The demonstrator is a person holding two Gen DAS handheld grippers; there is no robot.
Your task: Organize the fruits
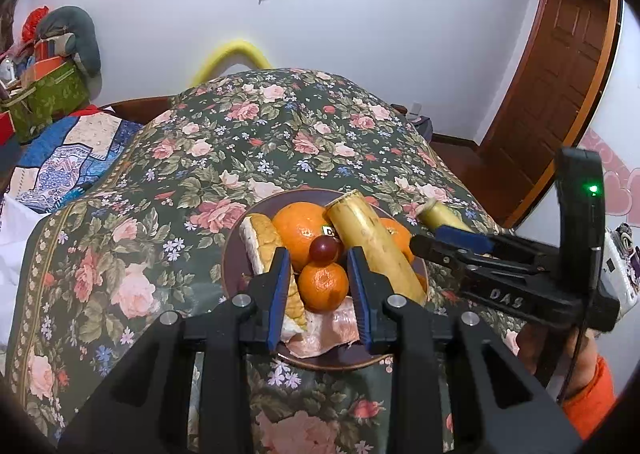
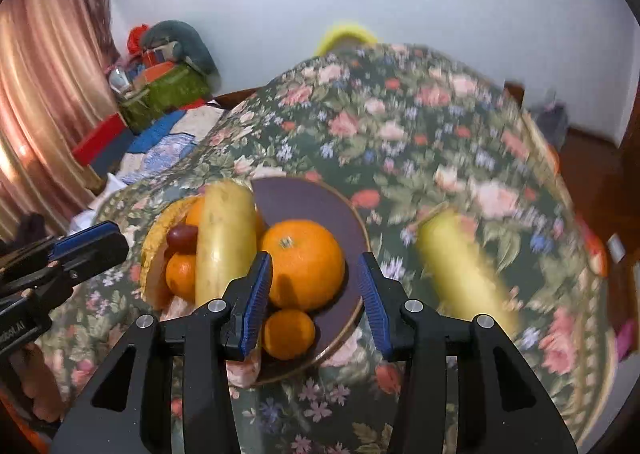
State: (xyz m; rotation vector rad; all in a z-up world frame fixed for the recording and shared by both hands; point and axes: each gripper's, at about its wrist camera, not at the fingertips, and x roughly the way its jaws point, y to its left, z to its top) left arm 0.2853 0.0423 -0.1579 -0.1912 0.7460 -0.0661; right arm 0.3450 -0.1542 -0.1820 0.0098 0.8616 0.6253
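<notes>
- The left gripper [image 1: 319, 286] has its 2 blue-padded fingers apart, with nothing clamped; a small mandarin [image 1: 323, 286] sits in line between the fingertips, ahead of them, on the plate.
- To the left of its left finger, a pale slice of bread [image 1: 264, 242] lies along the plate's left side, running back under that finger.
- Just ahead of the mandarin, a dark red grape [image 1: 323, 248] rests against a big orange [image 1: 298, 228] that carries a small sticker.
- Right of the grape, a long yellow banana-like fruit [image 1: 376, 242] lies slanted across the pile, its near end beside the left gripper's right finger.
- All of these sit on a dark purple plate [image 1: 232, 262] on the floral tablecloth [image 1: 240, 134].
- Further right in the left wrist view, the right gripper [image 1: 450, 240] reaches in from the side, and a second yellow fruit [image 1: 440, 214] shows past its tip, off the plate.
- The right gripper [image 2: 316, 294] has its fingers wide apart and empty; another large orange [image 2: 304, 264] lies ahead between them, on the plate's right half [image 2: 304, 198].
- A second small mandarin [image 2: 289, 333] sits close in front of the right gripper's left finger.
- To the right of its right finger, the second yellow fruit [image 2: 460, 266] lies on the tablecloth, blurred, well clear of the plate.
</notes>
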